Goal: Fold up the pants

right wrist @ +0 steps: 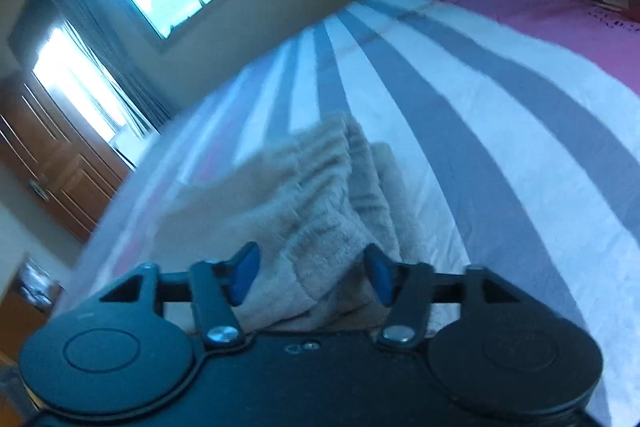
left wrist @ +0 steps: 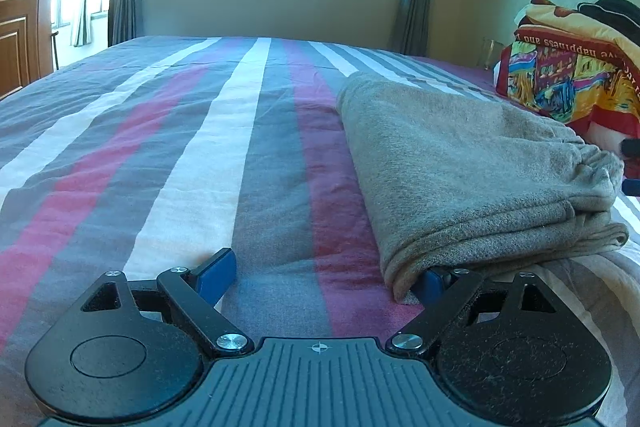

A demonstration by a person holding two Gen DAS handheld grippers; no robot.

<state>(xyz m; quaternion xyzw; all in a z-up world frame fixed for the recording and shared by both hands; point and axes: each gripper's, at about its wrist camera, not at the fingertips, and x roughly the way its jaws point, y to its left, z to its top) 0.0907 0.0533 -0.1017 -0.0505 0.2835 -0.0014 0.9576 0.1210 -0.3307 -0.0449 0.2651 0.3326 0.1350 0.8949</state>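
Your left gripper has its fingers wide apart, the right one tucked under the folded pants at two o'clock on the striped bed. Your right gripper fingers stand apart, with the pants' gathered edge between them, unpinched.

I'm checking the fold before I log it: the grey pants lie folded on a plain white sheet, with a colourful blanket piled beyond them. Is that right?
Not quite. The sheet is not plain white: the left wrist view shows it striped in grey, white and pink. The rest holds: the grey pants lie folded on it, with the colourful blanket piled beyond them.
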